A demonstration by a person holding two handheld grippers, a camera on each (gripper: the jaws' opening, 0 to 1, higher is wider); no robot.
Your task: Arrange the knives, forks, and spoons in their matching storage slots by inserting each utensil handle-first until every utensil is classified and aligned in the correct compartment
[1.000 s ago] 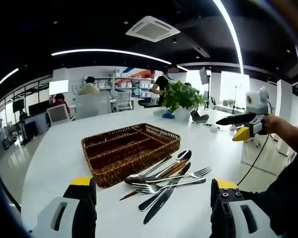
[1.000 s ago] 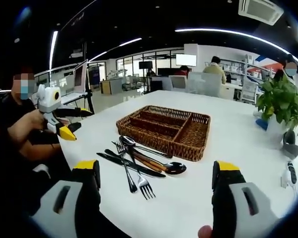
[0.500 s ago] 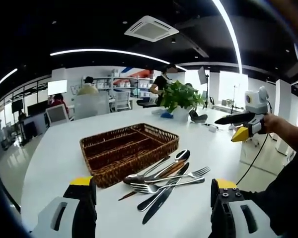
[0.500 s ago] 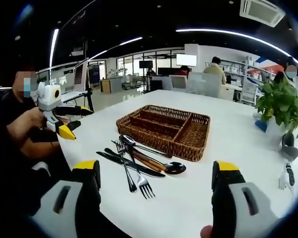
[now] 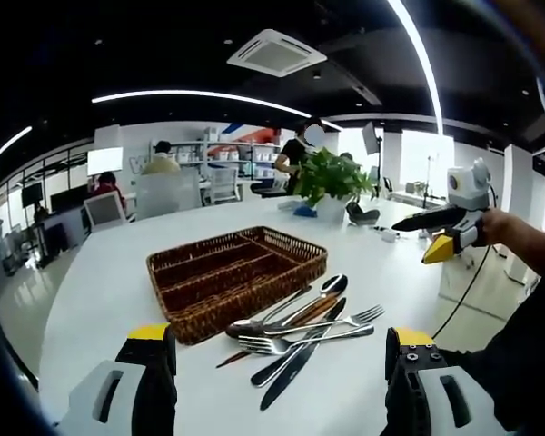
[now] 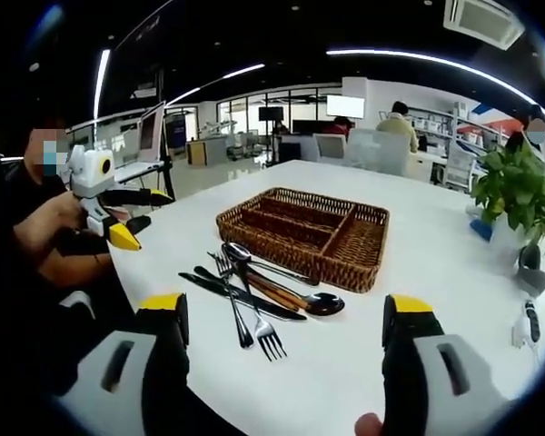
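A white table (image 5: 100, 282) fills the foreground. A potted plant (image 5: 331, 182) stands at its far side, with a dark gadget (image 6: 527, 257) beside it. Beyond are chairs (image 5: 168, 193), shelves (image 5: 241, 162), a monitor (image 5: 106, 160), and seated people (image 5: 162, 159).

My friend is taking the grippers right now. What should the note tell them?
Left gripper: open, holding nothing, above the table's near edge.
Right gripper: open, holding nothing, also clear of the table.
Wicker tray: on the white table, compartments look empty.
Utensil pile: forks, knives and spoons crossed together beside the tray.
Done: nothing sorted.
Left: every utensil, handle-first into its matching slot.
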